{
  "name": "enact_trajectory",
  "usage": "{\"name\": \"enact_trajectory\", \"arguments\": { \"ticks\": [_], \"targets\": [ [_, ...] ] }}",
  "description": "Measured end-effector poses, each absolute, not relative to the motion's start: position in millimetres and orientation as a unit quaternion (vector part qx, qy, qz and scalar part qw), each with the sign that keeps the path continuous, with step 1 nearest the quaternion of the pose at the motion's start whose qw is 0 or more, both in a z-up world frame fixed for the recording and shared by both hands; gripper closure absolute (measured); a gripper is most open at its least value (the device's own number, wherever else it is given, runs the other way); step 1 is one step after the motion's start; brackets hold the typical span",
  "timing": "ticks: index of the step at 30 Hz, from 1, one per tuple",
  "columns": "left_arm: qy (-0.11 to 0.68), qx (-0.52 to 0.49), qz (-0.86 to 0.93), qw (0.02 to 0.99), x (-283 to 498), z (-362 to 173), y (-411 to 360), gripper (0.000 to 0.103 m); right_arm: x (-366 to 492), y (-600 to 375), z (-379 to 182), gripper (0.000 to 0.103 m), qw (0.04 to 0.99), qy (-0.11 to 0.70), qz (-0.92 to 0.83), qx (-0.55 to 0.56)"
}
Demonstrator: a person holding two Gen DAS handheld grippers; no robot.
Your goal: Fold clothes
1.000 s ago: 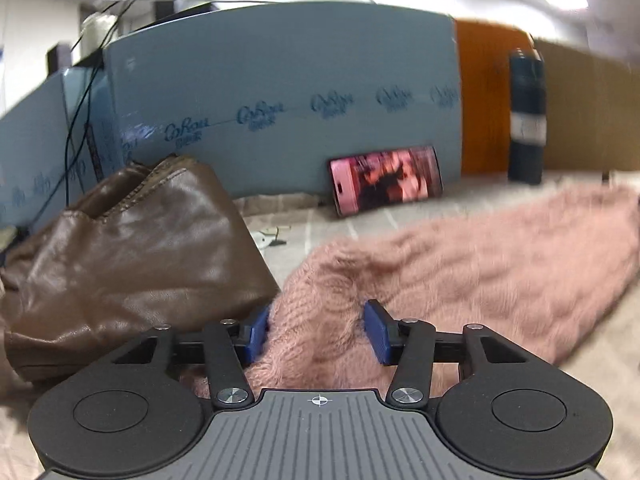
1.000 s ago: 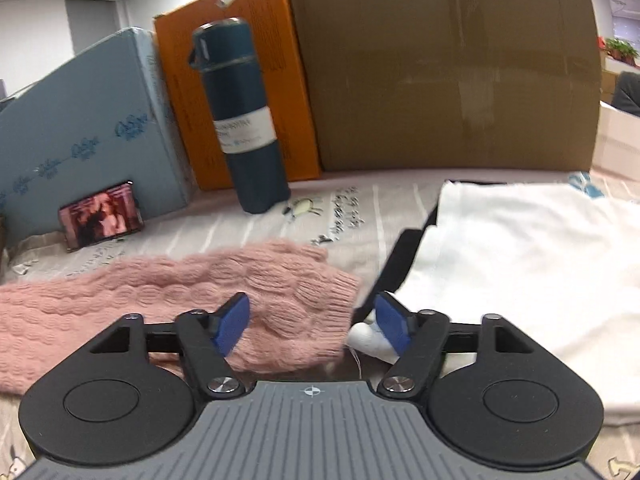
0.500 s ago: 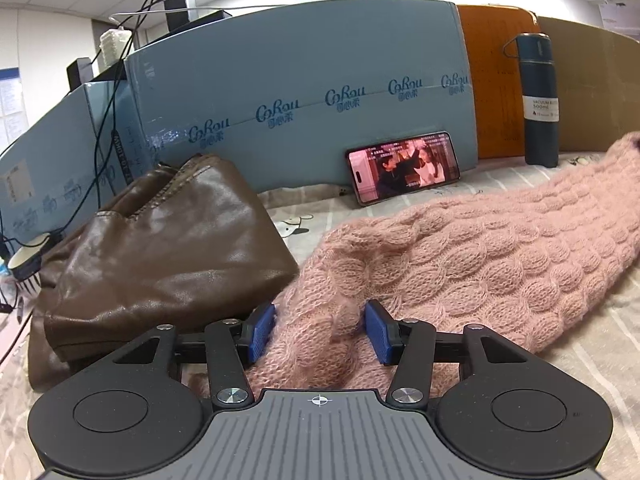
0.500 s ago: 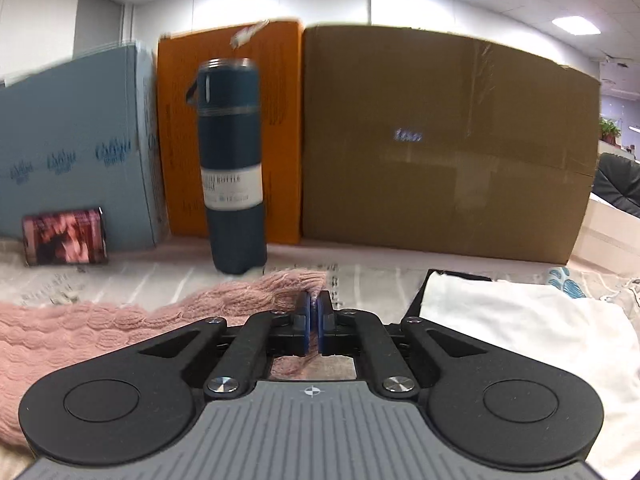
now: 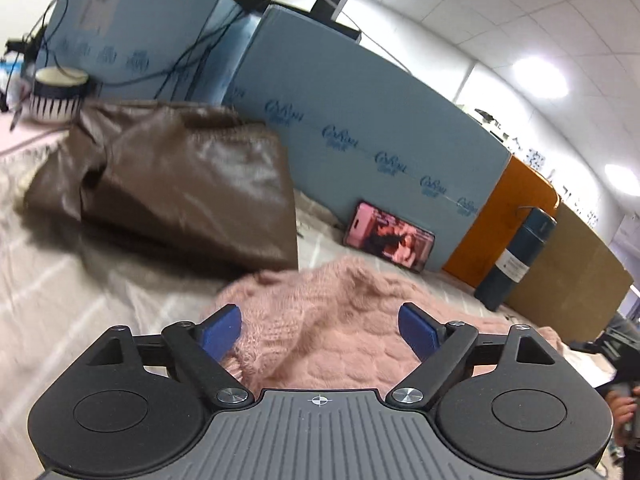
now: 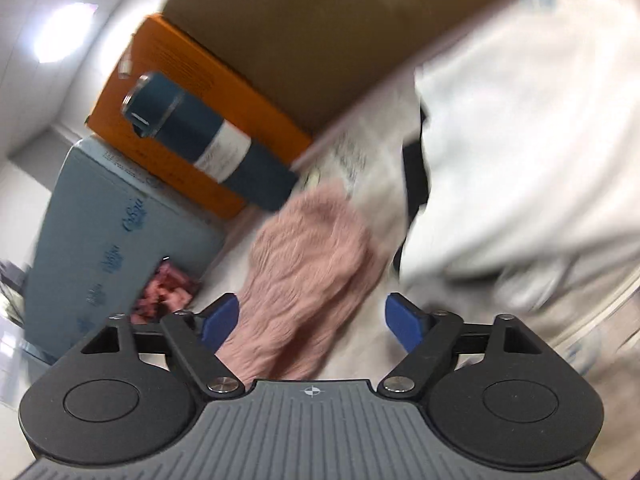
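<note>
Both grippers spread wide over the pink knit sweater

The left gripper (image 5: 320, 330) and right gripper (image 6: 314, 320) hold nothing; the pink knit sweater (image 5: 340, 320) lies on the bedsheet (image 5: 80, 288) between a brown leather bag (image 5: 180, 184) and white garment (image 6: 520, 140).

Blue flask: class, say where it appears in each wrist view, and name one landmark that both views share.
Left wrist: blue flask at far right, upright beside the orange board.
Right wrist: blue flask upper left, slanted by camera tilt, blurred.
Shared landmark: pink sweater.

I see my left gripper (image 5: 320, 330) spread wide over the pink sweater (image 5: 340, 320), brown leather bag (image 5: 180, 184) upper left.
</note>
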State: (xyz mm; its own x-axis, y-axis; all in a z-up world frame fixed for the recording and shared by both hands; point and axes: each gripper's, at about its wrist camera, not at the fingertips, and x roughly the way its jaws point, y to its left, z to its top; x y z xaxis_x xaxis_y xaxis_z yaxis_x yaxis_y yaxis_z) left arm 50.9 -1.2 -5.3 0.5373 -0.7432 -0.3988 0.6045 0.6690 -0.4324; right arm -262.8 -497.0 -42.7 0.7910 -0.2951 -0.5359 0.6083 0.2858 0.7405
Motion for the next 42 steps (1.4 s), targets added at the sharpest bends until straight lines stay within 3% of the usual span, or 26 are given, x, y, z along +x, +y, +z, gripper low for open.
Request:
{"name": "enact_trajectory", "arguments": {
  "ticks": [4, 8, 9, 11, 12, 15, 24, 31, 42],
  "targets": [
    [0.323, -0.155, -0.378, 0.854, 51.1, -22.7, 7.1, 0.015, -246.5, -495.7, -63.1, 0.016, 0.766, 0.103, -0.25, 0.583],
    [0.354, -0.193, -0.372, 0.836, 53.9, -36.5, 13.8, 0.015, -234.8, -488.3, -63.0, 0.017, 0.77, 0.052, -0.277, 0.572],
    [0.357, -0.198, -0.369, 0.835, 54.1, -38.6, 14.6, 0.015, -231.5, -487.0, -62.9, 0.022, 0.774, 0.044, -0.286, 0.563],
    [0.352, -0.191, -0.368, 0.839, 53.6, -39.5, 13.2, 0.015, -224.8, -484.7, -65.0, 0.054, 0.78, 0.054, -0.307, 0.542],
    [0.348, -0.187, -0.365, 0.843, 53.0, -40.5, 12.1, 0.015, -221.4, -483.7, -66.4, 0.077, 0.783, 0.063, -0.318, 0.531],
    [0.339, -0.16, -0.365, 0.852, 50.3, -40.8, 7.5, 0.015, -227.1, -471.5, -63.7, 0.087, 0.794, 0.038, -0.325, 0.512],
    [0.314, -0.071, -0.36, 0.876, 39.4, -33.3, -5.0, 0.014, -299.2, -392.5, -4.9, 0.088, 0.803, -0.095, -0.338, 0.481],
    [0.291, -0.01, -0.334, 0.896, 32.2, -32.2, -18.9, 0.012, -299.7, -397.1, -37.4, 0.088, 0.789, 0.025, -0.421, 0.447],
    [0.277, -0.024, -0.339, 0.899, 28.5, -30.0, -16.1, 0.011, -238.1, -323.6, -15.6, 0.085, 0.903, 0.097, -0.355, 0.22]
  ]
}}
